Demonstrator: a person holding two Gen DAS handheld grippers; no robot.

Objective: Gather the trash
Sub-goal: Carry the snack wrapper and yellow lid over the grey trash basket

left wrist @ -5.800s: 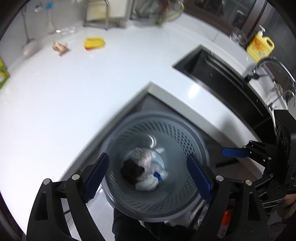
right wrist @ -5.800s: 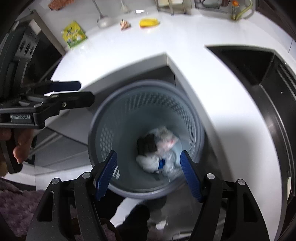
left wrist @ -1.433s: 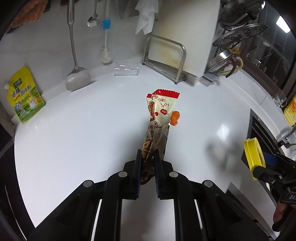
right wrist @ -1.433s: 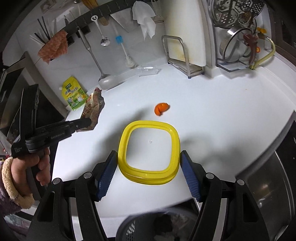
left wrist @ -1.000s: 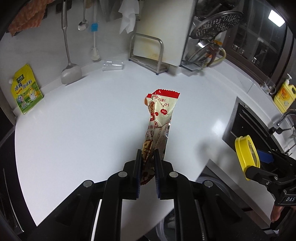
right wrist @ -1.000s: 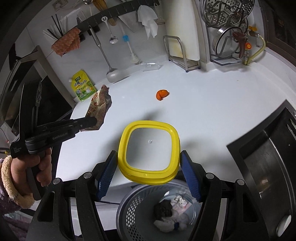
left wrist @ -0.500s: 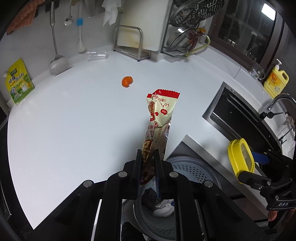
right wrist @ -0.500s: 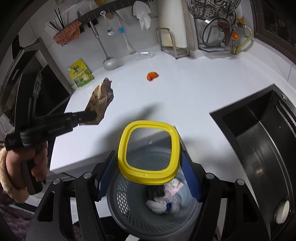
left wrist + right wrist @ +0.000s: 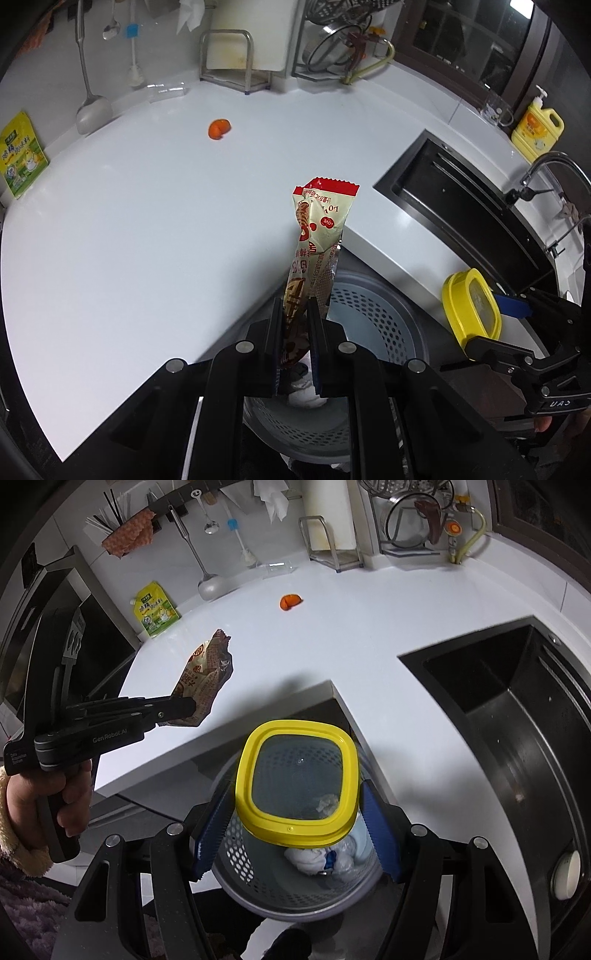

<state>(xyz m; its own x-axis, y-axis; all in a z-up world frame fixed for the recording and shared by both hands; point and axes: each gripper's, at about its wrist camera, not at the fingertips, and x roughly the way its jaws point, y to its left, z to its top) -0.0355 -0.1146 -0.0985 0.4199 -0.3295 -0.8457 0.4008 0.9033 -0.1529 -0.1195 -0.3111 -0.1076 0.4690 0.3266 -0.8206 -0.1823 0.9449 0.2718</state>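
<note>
From the left wrist view, the left gripper (image 9: pixel 293 325) pinches a snack wrapper (image 9: pixel 317 236) by its lower end, held over the rim of the grey bin (image 9: pixel 373 306) below the white surface (image 9: pixel 129 229). An orange scrap (image 9: pixel 219 129) lies far back on that surface, uncollected.

From the right wrist view, the right gripper (image 9: pixel 295 819) clamps a yellow lid (image 9: pixel 297 782) between its blue pads, directly above the bin (image 9: pixel 236 853), which already holds crumpled white trash (image 9: pixel 314 860). Two pieces look ready to drop; the orange scrap (image 9: pixel 290 601) and perhaps the green pouch (image 9: pixel 157 609) remain.
</note>
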